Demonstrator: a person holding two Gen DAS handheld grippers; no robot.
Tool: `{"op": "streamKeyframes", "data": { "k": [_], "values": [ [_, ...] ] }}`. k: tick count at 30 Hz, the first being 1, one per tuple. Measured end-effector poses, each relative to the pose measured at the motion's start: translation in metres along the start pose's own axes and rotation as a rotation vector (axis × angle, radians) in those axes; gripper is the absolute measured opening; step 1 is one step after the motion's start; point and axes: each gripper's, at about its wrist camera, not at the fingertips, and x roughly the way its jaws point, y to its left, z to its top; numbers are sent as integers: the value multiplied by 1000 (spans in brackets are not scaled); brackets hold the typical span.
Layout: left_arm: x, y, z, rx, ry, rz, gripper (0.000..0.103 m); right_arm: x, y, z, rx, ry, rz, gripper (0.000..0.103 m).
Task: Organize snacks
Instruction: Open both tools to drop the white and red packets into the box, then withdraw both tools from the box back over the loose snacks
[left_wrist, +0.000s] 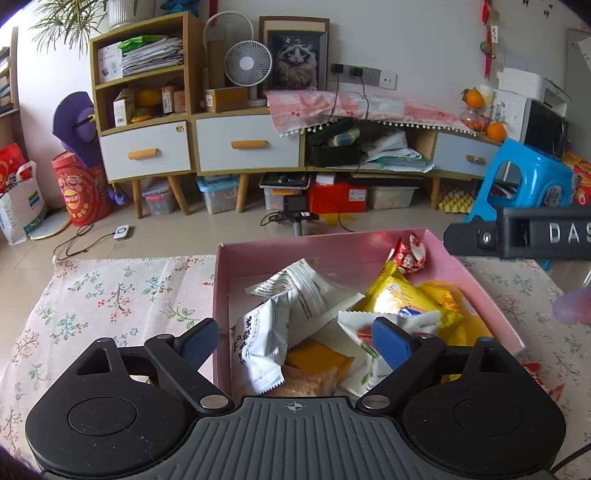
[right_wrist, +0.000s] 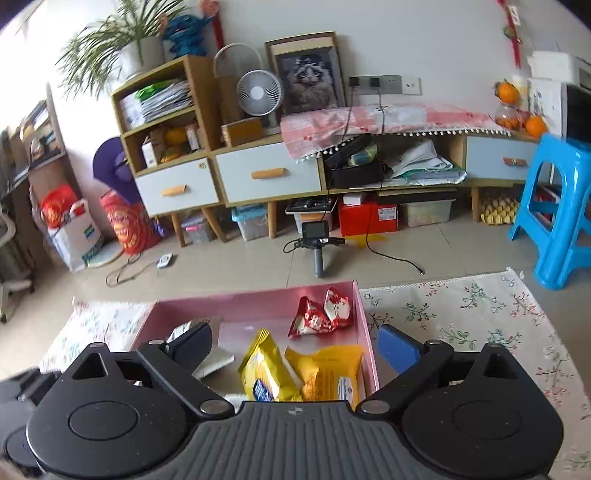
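A pink box (left_wrist: 221, 280) on the flowered cloth holds snack packets: white ones (left_wrist: 264, 347), yellow ones (left_wrist: 400, 295), a small red one (left_wrist: 410, 254) at the far right corner, an orange one (left_wrist: 317, 360). My left gripper (left_wrist: 295, 343) is open and empty above the box's near left part, straddling the left wall. My right gripper (right_wrist: 295, 349) is open and empty above the same box (right_wrist: 364, 332), straddling its right wall, over the yellow packets (right_wrist: 266, 369) and near the red packet (right_wrist: 321, 314). Its body also shows in the left wrist view (left_wrist: 524, 236).
The flowered cloth (left_wrist: 118, 295) covers the table on both sides of the box (right_wrist: 461, 325). Beyond the table edge are tiled floor, a low cabinet (left_wrist: 247, 144) with drawers, storage bins, a blue stool (right_wrist: 557, 221) and a small tripod device (right_wrist: 317, 240).
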Motion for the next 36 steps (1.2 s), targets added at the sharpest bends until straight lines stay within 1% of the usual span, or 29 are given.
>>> {"op": "streamKeyframes", "data": {
  "k": [11,18,23,28,33,36],
  "values": [
    [-26,1,-3,4,21,-26,95,-25,14,-9,-53,36,-34,91],
    [-43,5,-8,-13,51,-44,95,-38,18,-14,-49,61,-38,93],
    [-55,9,-14,-19,65,-51,97,-45,20,-25,-40,97,-29,93],
    [-60,13,-25,-25,82,-49,98,-51,20,-38,-33,111,-21,93],
    [-64,17,-38,-23,110,-64,98,-57,14,-54,-24,83,-47,93],
    [-68,19,-47,1,112,-71,99,-65,8,-61,-34,65,-48,93]
  ]
}}
